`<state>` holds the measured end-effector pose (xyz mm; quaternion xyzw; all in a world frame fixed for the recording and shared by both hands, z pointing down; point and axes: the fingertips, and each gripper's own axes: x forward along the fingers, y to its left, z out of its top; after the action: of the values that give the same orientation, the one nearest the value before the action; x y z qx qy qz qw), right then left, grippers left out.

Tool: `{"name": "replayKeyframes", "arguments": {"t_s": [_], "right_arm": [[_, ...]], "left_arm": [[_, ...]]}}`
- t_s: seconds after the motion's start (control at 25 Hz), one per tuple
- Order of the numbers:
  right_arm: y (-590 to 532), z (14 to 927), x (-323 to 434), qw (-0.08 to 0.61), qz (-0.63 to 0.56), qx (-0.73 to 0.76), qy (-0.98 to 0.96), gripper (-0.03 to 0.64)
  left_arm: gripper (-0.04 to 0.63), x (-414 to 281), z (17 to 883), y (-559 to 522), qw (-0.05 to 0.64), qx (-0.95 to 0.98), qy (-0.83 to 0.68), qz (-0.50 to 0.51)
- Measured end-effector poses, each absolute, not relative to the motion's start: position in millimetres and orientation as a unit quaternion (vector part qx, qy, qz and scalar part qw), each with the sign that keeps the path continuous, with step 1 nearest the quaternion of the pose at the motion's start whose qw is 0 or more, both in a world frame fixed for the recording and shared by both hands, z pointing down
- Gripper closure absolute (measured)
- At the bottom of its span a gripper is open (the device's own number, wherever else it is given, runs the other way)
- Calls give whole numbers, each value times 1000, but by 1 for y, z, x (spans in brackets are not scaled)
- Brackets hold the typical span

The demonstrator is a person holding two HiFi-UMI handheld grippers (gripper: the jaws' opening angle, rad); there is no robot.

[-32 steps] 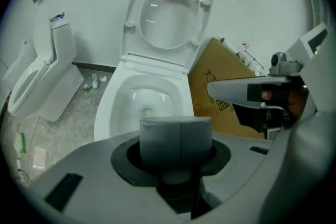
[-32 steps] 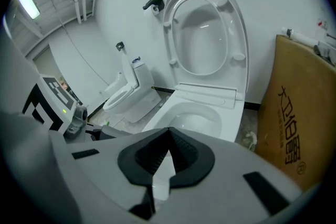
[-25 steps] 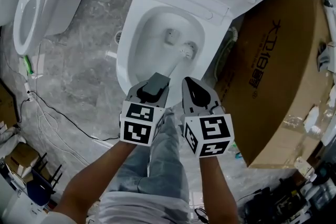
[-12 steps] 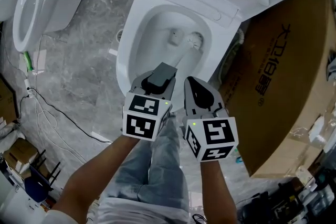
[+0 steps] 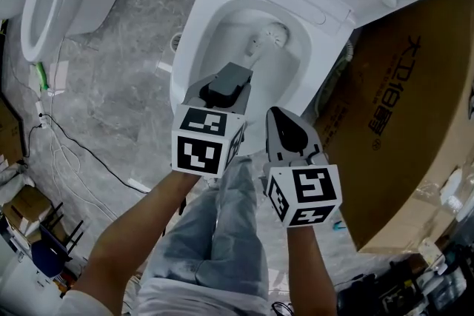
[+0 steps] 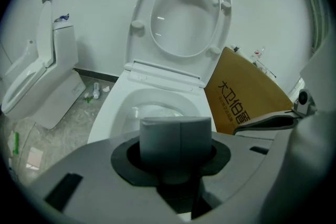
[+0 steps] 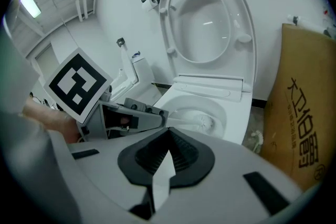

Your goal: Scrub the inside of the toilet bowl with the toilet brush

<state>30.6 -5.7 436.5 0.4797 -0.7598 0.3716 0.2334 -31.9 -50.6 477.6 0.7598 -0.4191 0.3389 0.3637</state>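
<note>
Two toilets stand on the grey stone floor [image 5: 111,85]: the open toilet bowl [image 5: 191,55] below me and another toilet [image 5: 33,4] off to the left. A brown cardboard box [image 5: 400,122] sits just beside the bowl. My left gripper [image 5: 228,81] pinches the toilet brush [image 5: 269,38] by its grey handle, and the white brush head is inside the bowl. My right gripper [image 5: 278,119] is beside it, jaws pressed together on nothing.

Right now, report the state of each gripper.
Left gripper: closed on the toilet brush handle.
Right gripper: closed, nothing between its jaws.
</note>
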Motion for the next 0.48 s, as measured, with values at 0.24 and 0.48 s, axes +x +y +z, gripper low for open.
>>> {"name": "replayKeyframes", "arguments": {"t_s": [0.24,0.48], "right_arm": [[1,434,22,236,371,472,-765,618],[7,432,13,236,369,464,-770,618]], "left_arm": [[439,-58,472,-58,358,745,-450,337],[439,-80,467,-53,354,732,-468,347]]}}
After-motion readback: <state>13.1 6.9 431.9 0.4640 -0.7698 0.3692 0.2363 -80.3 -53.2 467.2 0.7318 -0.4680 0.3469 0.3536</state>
